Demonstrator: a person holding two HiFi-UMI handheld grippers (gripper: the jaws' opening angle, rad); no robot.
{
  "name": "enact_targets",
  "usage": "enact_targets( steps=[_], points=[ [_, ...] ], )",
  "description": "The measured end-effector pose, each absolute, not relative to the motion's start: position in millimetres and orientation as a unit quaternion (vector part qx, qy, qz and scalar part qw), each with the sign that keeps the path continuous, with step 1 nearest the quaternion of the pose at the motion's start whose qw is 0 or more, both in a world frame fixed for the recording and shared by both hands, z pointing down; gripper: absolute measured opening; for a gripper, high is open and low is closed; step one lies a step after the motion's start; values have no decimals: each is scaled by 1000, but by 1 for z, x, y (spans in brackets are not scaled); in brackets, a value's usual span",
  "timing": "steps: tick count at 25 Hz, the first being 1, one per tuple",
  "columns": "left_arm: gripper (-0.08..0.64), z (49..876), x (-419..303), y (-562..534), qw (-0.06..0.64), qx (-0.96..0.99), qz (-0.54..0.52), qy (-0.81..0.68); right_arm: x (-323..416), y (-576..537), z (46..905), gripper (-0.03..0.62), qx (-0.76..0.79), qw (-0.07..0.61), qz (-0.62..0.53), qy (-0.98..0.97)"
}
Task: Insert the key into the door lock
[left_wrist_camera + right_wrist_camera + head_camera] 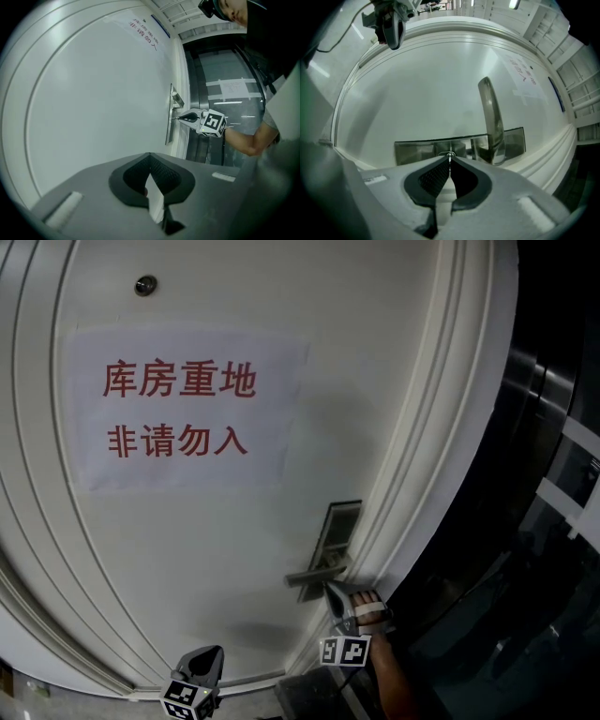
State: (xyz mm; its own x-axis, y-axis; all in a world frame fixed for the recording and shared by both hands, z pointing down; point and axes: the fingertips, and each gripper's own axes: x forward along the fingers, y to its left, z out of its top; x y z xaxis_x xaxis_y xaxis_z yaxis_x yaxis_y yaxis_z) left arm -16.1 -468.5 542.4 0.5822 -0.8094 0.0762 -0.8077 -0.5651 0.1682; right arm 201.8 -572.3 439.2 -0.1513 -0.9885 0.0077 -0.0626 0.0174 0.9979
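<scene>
Right gripper (450, 158): my jaws are pinched nearly together on the key (450, 154), and only its tip shows past the pads. The tip is at the lock plate (417, 151), just beside the lever handle (491, 117). Can't tell how deep it sits. Left gripper (150, 157): my jaws are together with nothing between them, near the door's lower edge, well apart from the lock. The plate is low on the door (187, 549), at its right edge. Further up, a paper sign (178, 409) with red characters sits toward the top-left. A peephole (144, 285) is near the top edge.
</scene>
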Motion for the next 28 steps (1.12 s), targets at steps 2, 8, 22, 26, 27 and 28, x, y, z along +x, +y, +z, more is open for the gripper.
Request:
enact_targets(
  steps=[2,8,22,26,27,28],
  points=[
    [2,542,-15,-467,92,885,-5,-456,202,-572,439,12,475,448,-517,-553],
    [2,543,-18,-461,93,885,-2,-456,202,-573,441,12,484,442,-518,-550],
    [2,540,-23,-447,91,885,-3,-457,207,-568,442,225,505,422,-490,-572],
    [2,539,-23,-443,89,886,0,-454,207,-561,441,225,510,416,-491,-572],
    [2,539,-23,-441,88,887,0,-454,206,-559,441,225,512,412,-488,-575],
    [2,539,-23,-440,88,887,1,-453,206,-556,440,224,514,407,-484,-580]
  ],
)
